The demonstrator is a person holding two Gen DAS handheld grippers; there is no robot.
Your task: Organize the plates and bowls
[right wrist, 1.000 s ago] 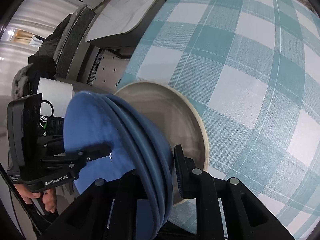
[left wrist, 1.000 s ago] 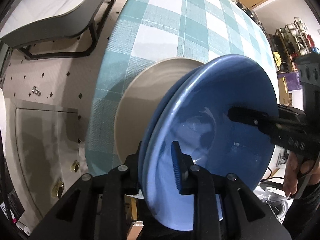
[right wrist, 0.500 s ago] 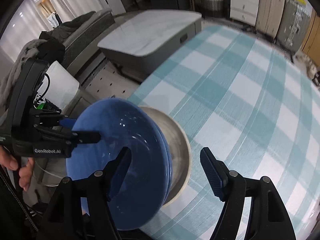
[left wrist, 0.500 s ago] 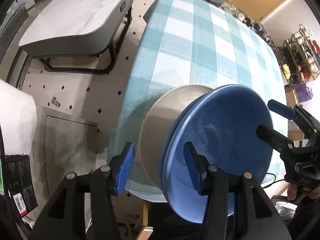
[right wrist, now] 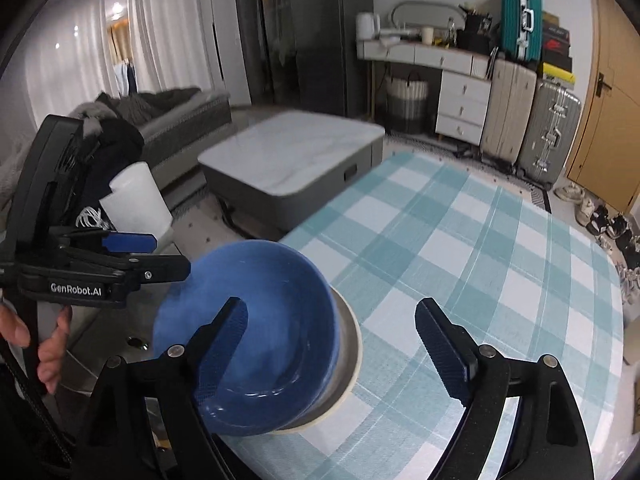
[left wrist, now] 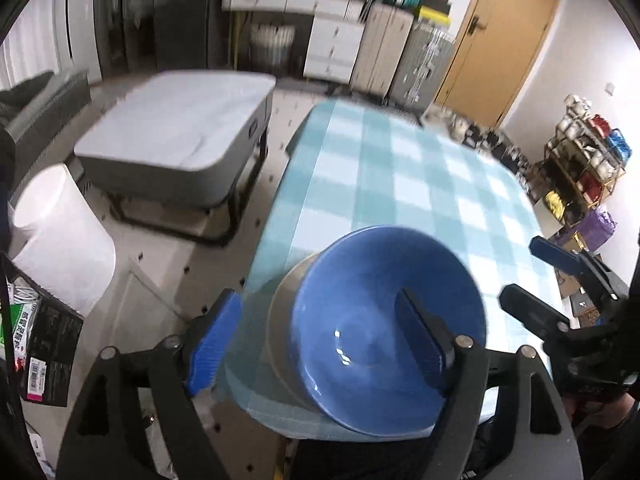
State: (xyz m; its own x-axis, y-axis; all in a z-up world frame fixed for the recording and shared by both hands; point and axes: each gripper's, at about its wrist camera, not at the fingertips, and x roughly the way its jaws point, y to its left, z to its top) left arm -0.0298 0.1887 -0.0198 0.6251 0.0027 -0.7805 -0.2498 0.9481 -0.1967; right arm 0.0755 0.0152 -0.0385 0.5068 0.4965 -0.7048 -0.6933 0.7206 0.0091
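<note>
Where the checked tablecloth (right wrist: 480, 248) reached the near corner of the table, a blue bowl (left wrist: 384, 320) sat on top of a beige plate (left wrist: 280, 320), the plate's pale rim showing beyond the bowl on one side. Whether a second blue dish lay nested under the bowl could not be told from these blurred views. The stack stood right at the table's edge, with the rest of the cloth bare behind it.

Neither tool held the stack. The left gripper (left wrist: 320, 340) had just been opening, and its jaws stood wide: one blue pad hung over the floor off the table's edge, the other dark finger hung in front of the bowl's hollow, with no pad pressing on the rim. The right gripper (right wrist: 332, 344) had likewise just been opening; its jaws gaped, one finger before the bowl's inside and the other over the cloth, free of the crockery. Each tool also showed in the other's view, at the side of the bowl, and a hand (right wrist: 36, 344) gripped the left tool's handle.

Beyond the table stood a low grey-topped coffee table (right wrist: 296, 160) and a white bin (left wrist: 56, 236) on the speckled floor. Farther back were suitcases (right wrist: 528, 120), a white set of drawers (right wrist: 460, 100) and a wooden door (left wrist: 508, 36).
</note>
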